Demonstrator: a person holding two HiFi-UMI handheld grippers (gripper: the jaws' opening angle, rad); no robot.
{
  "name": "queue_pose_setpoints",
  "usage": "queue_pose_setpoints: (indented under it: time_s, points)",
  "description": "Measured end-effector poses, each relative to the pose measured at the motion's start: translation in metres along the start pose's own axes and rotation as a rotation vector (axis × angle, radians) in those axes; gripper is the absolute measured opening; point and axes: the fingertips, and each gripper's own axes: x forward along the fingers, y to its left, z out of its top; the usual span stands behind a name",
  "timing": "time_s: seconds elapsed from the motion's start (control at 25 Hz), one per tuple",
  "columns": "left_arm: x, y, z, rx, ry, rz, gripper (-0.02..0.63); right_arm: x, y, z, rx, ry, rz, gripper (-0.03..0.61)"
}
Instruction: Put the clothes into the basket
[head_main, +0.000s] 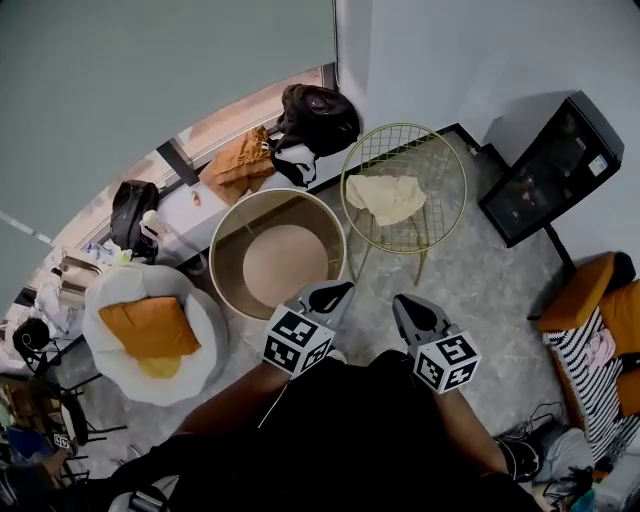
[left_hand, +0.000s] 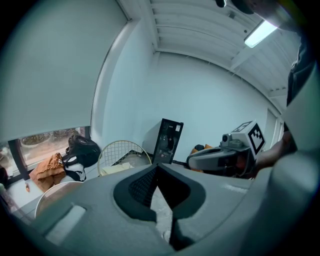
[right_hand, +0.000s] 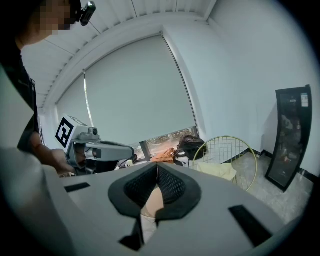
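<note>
Left gripper (head_main: 338, 292) and right gripper (head_main: 404, 306) both have jaws together, empty; yellow cloth (head_main: 386, 196) lies on the wire chair (head_main: 440, 165) beside the basket (head_main: 226, 262); basket's near rim hidden behind the left gripper

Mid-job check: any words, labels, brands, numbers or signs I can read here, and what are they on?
None can be read.
The white sticker on the black cabinet: too small to read.
The marker cube on the left gripper and the marker cube on the right gripper: square patterns only, no letters.
</note>
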Motion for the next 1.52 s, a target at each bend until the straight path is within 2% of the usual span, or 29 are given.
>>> queue_pose_setpoints:
  time_s: [0.2,0.48,0.72,1.08,1.32,1.52]
  points:
    - [0.008,0.02,0.002,-0.021,0.001,0.024,0.0,0.023,-0.012,0.005,0.001,0.027,0.023,0.015]
    - [0.032,0.054,0.003,-0.07,0.008,0.103,0.0,0.064,-0.046,0.023,-0.016,0.047,0.081,0.015]
    - [0.083,0.081,0.033,-0.098,0.015,0.142,0.0,0.102,-0.096,0.057,-0.02,0.058,0.128,0.015]
    - [0.175,0.107,0.092,-0.117,0.006,0.2,0.0,0.124,-0.19,0.093,-0.02,0.087,0.186,0.015]
    - [0.218,0.119,0.107,-0.142,0.02,0.257,0.0,0.139,-0.24,0.101,-0.022,0.117,0.229,0.015]
    - [0.24,0.132,0.106,-0.168,0.046,0.319,0.0,0.157,-0.273,0.091,-0.024,0.167,0.257,0.015]
